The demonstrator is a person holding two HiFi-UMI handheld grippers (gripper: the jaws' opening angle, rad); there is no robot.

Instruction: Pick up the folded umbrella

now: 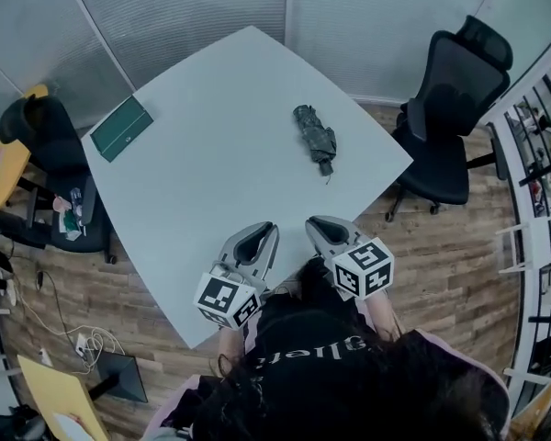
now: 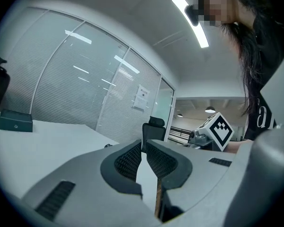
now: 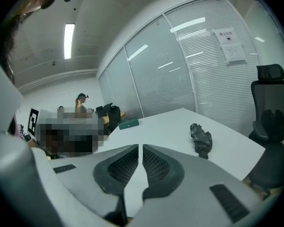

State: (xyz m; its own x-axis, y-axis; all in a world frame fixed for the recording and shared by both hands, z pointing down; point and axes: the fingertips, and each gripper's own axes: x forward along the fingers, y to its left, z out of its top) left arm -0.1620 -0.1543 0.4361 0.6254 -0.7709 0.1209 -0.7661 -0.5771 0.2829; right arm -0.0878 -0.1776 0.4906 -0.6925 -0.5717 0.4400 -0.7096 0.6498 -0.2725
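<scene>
The folded umbrella, dark grey and bundled with its handle toward me, lies on the white table near the right edge. In the right gripper view the umbrella rests ahead and to the right of the jaws. Both grippers hover over the table's near edge, well short of the umbrella. My left gripper is shut with nothing between its pads. Beside it, my right gripper is also shut and empty.
A dark green flat box lies at the table's far left corner. A black office chair stands just past the right edge, near the umbrella. Glass partition walls run behind the table; another chair and a yellow desk sit at left.
</scene>
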